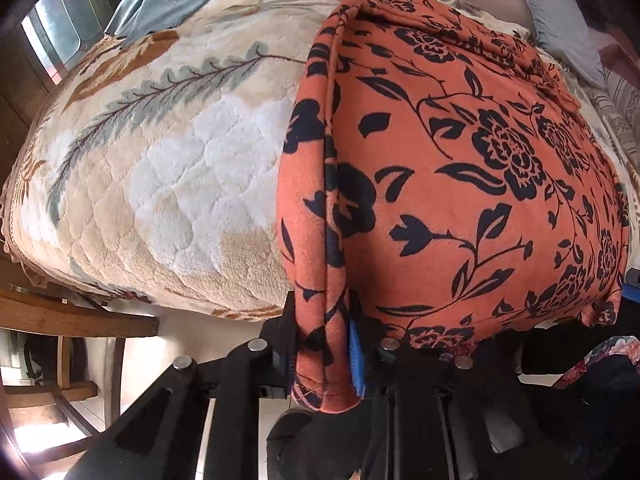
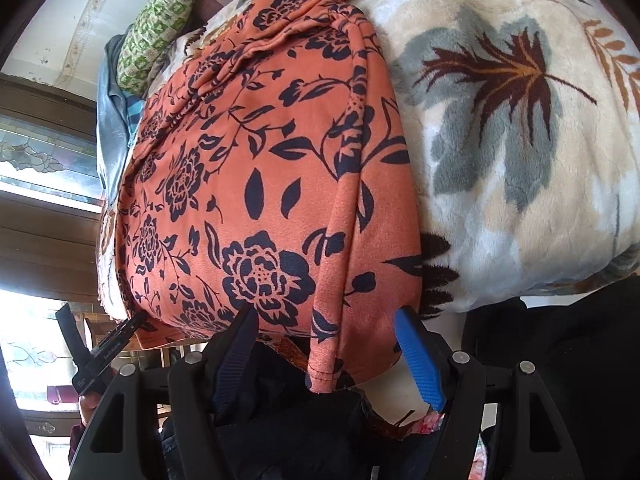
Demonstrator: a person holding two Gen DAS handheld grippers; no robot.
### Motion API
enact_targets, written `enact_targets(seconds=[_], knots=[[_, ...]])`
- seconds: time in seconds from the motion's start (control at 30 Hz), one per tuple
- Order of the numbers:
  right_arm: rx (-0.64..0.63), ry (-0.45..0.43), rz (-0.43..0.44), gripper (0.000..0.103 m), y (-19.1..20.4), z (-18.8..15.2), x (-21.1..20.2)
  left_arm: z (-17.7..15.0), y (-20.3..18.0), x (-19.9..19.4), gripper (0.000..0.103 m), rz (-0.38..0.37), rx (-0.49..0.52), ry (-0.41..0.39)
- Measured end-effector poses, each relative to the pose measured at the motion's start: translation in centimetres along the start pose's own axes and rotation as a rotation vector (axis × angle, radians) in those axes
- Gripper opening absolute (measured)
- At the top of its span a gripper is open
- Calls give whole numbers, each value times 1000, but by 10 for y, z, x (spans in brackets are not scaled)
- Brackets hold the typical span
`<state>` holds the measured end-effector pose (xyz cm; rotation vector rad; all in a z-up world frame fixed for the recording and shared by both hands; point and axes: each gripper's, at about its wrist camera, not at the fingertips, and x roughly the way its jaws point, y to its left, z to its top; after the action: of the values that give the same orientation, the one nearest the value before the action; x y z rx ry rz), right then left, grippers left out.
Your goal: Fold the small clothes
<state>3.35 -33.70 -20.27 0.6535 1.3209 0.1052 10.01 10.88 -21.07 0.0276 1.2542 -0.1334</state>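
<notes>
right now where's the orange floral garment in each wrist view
Left wrist: the orange floral garment fills the right half, its near left corner pinched in the left gripper.
Right wrist: it fills the centre-left, its hem hanging between the open right gripper.
Shared landmark: the leaf-print blanket under it.

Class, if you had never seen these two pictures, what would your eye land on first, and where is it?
The orange cloth with dark flowers, spread over a leafy cream blanket. The left gripper pinches its near hem, while the right gripper stands open around the other near corner.
</notes>
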Motion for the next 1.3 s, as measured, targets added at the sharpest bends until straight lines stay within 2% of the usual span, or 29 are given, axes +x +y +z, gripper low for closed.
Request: enact_targets(seconds=[0.07, 0.17, 0.2, 0.27, 0.37, 0.4, 0.47, 0.5, 0.6, 0.83, 0.97, 1.07, 1.13, 1.23, 1.3], knots=[[-7, 33, -53, 74, 3, -2, 9, -3, 3, 0, 15, -13, -13, -9], [8, 84, -99, 74, 5, -5, 25, -2, 5, -1, 15, -44, -20, -12], [16, 95, -115, 74, 5, -5, 30, -3, 9, -2, 17, -52, -23, -8], [25, 107, -131, 74, 3, -5, 38, -2, 9, 0, 30, -75, -28, 1], [80, 119, -78, 72, -9, -6, 47, 0, 7, 6, 31, -79, -10, -13], [105, 122, -52, 57, -15, -7, 47, 1, 6, 9, 30, -79, -4, -19], [117, 112, -21, 37, -21, -8, 43, 0, 10, 14, 12, -97, 2, -28], [112, 103, -12, 28, -21, -8, 39, -1, 10, 13, 11, -106, 6, -32], [99, 77, 6, 15, -15, -8, 25, -4, 16, 6, 7, -154, -2, -32], [103, -10, 285, 14, -2, 0, -31, 16, 41, -42, 6, -371, -88, -109], [94, -121, 436, 14, 10, 24, -72, 42, 53, -71, 6, -457, -145, -187], [96, -213, 540, 14, 21, 50, -98, 72, 58, -89, 6, -492, -152, -248], [107, -266, 584, 14, 24, 74, -114, 97, 62, -97, 6, -515, -166, -284], [112, -334, 576, 14, 27, 115, -129, 141, 70, -99, 6, -548, -195, -322], [126, -357, 586, 14, 25, 147, -131, 174, 68, -93, 6, -536, -196, -334]])
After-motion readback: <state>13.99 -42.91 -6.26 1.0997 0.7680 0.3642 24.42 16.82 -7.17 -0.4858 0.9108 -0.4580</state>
